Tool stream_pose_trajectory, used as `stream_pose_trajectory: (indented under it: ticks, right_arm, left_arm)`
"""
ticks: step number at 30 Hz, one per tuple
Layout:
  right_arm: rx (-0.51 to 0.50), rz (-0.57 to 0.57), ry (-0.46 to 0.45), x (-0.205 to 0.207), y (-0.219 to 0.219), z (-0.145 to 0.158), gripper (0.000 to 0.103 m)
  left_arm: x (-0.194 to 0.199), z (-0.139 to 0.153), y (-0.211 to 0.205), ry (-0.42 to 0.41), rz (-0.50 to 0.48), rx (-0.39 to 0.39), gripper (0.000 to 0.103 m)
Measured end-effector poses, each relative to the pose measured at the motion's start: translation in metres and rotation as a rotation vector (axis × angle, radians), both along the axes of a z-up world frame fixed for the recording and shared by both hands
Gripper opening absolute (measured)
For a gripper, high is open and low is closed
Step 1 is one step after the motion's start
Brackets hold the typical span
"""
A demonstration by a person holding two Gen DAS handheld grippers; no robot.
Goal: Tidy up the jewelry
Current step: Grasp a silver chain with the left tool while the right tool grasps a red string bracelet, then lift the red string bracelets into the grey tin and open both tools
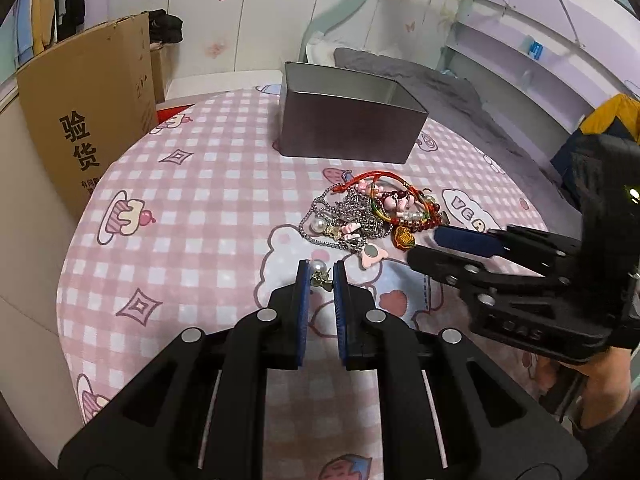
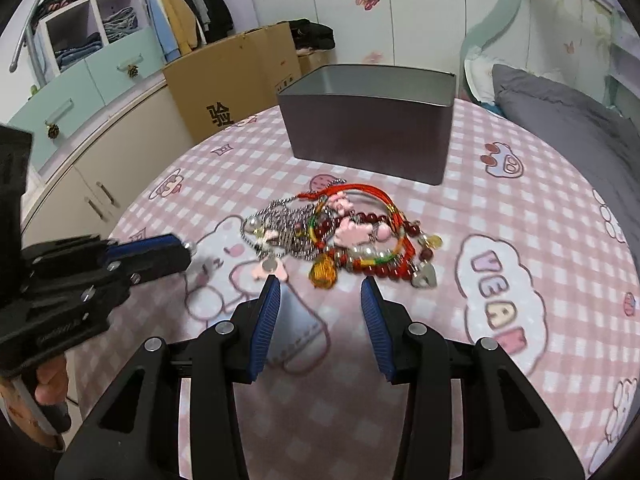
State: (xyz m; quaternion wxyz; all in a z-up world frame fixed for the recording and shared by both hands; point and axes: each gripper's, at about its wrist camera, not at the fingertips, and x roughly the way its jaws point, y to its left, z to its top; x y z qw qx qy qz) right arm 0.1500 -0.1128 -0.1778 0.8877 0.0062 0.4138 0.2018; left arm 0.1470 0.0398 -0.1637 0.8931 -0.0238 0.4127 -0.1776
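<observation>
The left claw (image 1: 319,276) pinches a pearl earring (image 1: 319,271); a loose pinch could drop it short of the metal tin (image 1: 348,126). The right claw (image 2: 320,292) stands spread.

Black gripper (image 1: 319,274), blue pads (image 1: 303,312)

One metal tin (image 2: 368,136) stands in the upper middle of the frame. One tangled heap of jewelry (image 2: 340,236) lies at centre; its pieces overlap too much to count, perhaps two silver chains and three bead or cord bracelets. One pearl earring (image 1: 319,272) sits apart, lower centre. Two grippers show, the left gripper (image 1: 319,276) and the right gripper (image 2: 320,292). One cardboard box (image 2: 236,76) stands at upper left.
</observation>
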Motion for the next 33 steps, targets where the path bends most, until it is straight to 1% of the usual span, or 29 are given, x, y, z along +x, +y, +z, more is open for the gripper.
stream_pose_trajectory:
  ticks: [4,5,6,9,13,15,17,20,26,28,30,33]
  right_arm:
    - [-0.041,-0.01,0.007,0.011,0.008,-0.005,0.04]
    - [-0.059,-0.014,0.003,0.013,0.011,-0.006,0.038]
    - [-0.07,-0.017,0.0,0.013,0.012,-0.006,0.03]
    - [-0.11,-0.02,-0.009,0.015,0.012,-0.007,0.015]
    - [-0.108,-0.005,-0.016,0.013,0.008,-0.005,0.014]
    - [-0.086,-0.008,-0.035,0.009,0.002,0.002,0.014]
    - [-0.059,-0.011,-0.05,0.004,-0.005,0.012,0.014]
    - [-0.026,-0.019,-0.097,-0.004,-0.017,0.035,0.014]
    - [0.039,-0.029,-0.184,-0.009,-0.04,0.078,0.014]
    - [0.047,-0.027,-0.199,-0.008,-0.042,0.086,0.014]
    - [0.062,-0.026,-0.225,-0.005,-0.045,0.096,0.014]
    - [0.071,-0.027,-0.267,0.006,-0.047,0.114,0.014]
  left_arm:
    - [0.004,-0.002,0.002,0.007,0.003,-0.001,0.012]
    - [0.005,-0.002,0.002,0.009,0.003,-0.001,0.012]
    - [0.006,-0.002,0.002,0.01,0.001,-0.003,0.012]
    - [0.009,-0.002,0.003,0.012,-0.003,-0.013,0.012]
    - [0.011,0.001,0.002,0.007,-0.013,-0.018,0.012]
    - [0.011,0.004,0.002,0.0,-0.019,-0.023,0.012]
    - [0.011,0.01,0.002,-0.009,-0.03,-0.033,0.012]
    - [0.013,0.02,0.0,-0.025,-0.047,-0.05,0.012]
    - [0.024,0.047,-0.005,-0.043,-0.113,-0.127,0.012]
    - [0.031,0.056,-0.007,-0.057,-0.122,-0.132,0.012]
    - [0.036,0.067,-0.01,-0.082,-0.124,-0.12,0.012]
    - [0.05,0.082,-0.014,-0.11,-0.14,-0.119,0.012]
